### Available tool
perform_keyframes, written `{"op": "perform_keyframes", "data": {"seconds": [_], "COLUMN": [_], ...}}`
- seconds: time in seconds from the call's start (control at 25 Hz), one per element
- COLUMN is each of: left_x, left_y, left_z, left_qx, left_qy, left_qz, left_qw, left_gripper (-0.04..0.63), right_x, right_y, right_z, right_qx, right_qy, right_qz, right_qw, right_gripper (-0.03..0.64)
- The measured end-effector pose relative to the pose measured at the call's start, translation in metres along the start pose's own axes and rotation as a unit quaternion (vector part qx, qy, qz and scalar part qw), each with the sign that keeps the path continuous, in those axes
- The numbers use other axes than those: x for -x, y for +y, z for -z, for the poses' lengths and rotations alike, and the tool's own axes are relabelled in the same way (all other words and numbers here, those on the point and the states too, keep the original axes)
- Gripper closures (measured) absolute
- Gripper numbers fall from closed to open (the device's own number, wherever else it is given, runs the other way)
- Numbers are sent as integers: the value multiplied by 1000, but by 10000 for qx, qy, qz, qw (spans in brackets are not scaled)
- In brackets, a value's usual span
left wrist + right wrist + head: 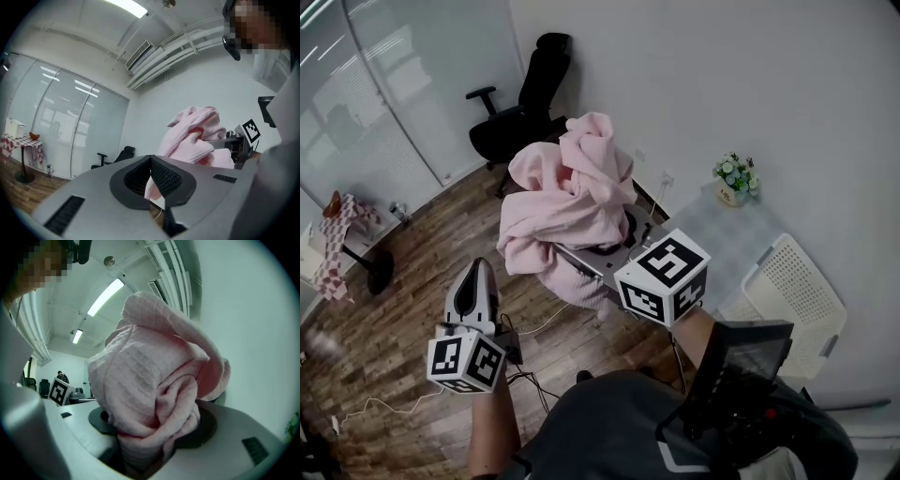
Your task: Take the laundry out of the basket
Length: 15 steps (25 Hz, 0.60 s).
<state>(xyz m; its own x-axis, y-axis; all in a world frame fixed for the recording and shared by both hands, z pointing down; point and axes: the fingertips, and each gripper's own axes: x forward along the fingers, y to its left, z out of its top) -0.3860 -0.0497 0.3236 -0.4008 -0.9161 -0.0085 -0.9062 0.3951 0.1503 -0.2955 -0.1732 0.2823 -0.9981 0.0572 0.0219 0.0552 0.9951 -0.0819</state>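
Pink towel (572, 202) | bunched in clenched right gripper (154, 427), clear of white basket (792, 295) at right | left gripper (151, 159) closed, empty | next, likely: lay it down

I can read no words, brand names or numbers anywhere here. The only printed signs are black-and-white square marker patterns. They stand on the faces of the left white cube (466, 363), at the back of my left gripper (476, 272), and of the right white cube (663, 278), at the back of my right gripper (605, 248). They are blocky codes, not letters or digits.
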Motion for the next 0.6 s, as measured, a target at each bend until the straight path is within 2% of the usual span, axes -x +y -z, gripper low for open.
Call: {"op": "perform_keyframes", "data": {"seconds": [0.12, 0.36, 0.6], "left_x": [15, 5, 16], "left_y": [0, 2, -1], "left_z": [-2, -3, 19], "left_qx": [-28, -31, -16], "left_qy": [55, 101, 31], "left_qz": [97, 137, 176], "left_qw": [9999, 9999, 9998], "left_gripper": [588, 588, 588], "right_x": [6, 2, 14], "right_y": [19, 10, 15], "right_z": [0, -2, 19], "right_qx": [54, 12, 58], "right_qy": [38, 32, -30], "right_qz": [56, 115, 180], "right_qw": [10000, 9999, 9998], "right_gripper": [302, 302, 301]}}
